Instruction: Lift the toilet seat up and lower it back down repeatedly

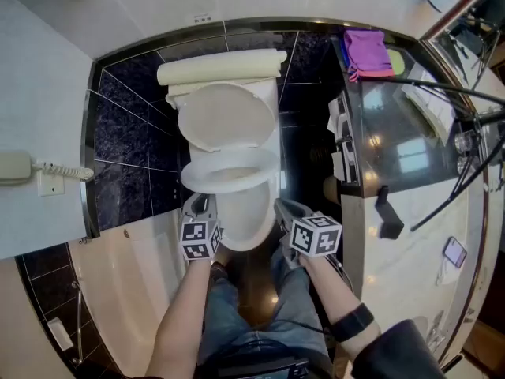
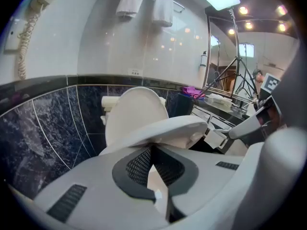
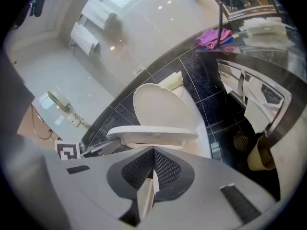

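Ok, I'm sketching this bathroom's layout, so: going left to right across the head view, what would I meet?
From the left: wall phone → toilet seat → purple cloth → smartphone.

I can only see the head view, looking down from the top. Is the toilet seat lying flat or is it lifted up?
Observer: Lifted. From the left gripper view the toilet seat is tilted, with its front edge raised off the bowl and the lid standing upright behind it.
Operator: Are the pinchers on the right one open?
Observer: No. The right gripper has its jaws closed together. The seat's front edge sits just past their tips, and I can't tell if they touch it.
Operator: What's up high on the wall?
Observer: Two white towels hang high up behind the lid, outside your view.
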`<state>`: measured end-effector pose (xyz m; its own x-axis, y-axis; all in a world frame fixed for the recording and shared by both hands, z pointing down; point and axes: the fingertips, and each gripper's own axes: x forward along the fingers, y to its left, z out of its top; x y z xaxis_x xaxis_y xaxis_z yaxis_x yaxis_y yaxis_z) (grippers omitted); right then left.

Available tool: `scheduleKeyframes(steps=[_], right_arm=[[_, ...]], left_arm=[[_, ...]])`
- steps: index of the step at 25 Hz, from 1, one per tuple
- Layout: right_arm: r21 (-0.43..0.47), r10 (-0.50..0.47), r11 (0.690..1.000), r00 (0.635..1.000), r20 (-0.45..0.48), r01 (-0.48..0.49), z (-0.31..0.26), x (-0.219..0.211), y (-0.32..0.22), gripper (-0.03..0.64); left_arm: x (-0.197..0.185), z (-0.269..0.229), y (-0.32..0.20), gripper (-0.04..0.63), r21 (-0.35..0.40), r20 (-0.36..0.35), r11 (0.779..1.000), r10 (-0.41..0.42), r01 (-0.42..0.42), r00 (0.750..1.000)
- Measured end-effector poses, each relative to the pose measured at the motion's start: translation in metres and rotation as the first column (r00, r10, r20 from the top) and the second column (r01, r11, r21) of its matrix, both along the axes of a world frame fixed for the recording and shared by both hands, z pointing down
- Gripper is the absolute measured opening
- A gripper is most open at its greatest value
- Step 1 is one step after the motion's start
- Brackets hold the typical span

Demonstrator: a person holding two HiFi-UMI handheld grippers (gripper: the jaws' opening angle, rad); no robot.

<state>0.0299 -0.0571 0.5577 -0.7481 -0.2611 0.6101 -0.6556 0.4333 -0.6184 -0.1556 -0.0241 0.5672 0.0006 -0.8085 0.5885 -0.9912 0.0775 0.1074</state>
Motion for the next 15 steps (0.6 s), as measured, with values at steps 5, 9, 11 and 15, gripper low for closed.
scheduleKeyframes(steps=[5,9,11,15], right_arm=[[0.088,-0.048,0.995,0.999,-0.021,0.050,-0.019,0.006,-0.029,0.017],[0.139,-0.085,0.986,0.995,-0.050,0.091,-0.024,0.015,-0.042,0.017],[0.155,-0.093,0.983,0.994,-0.063,0.102,-0.024,0.020,-0.049,0.017],[0.155,-0.084,0.984,0.994,-0.068,0.094,-0.022,0.031,-0.057,0.017]], left_arm=[[-0.019,-0.014,-0.044,-0.003,0.013,0.024,1.000,-0.012,0.011,1.000],[-0.035,-0.022,-0.078,-0.003,0.027,0.053,1.000,-0.016,0.015,0.998],[-0.041,-0.026,-0.098,-0.003,0.035,0.065,0.999,-0.018,0.016,0.998],[-0.058,-0.026,-0.129,-0.003,0.043,0.096,0.999,-0.026,0.022,0.995]])
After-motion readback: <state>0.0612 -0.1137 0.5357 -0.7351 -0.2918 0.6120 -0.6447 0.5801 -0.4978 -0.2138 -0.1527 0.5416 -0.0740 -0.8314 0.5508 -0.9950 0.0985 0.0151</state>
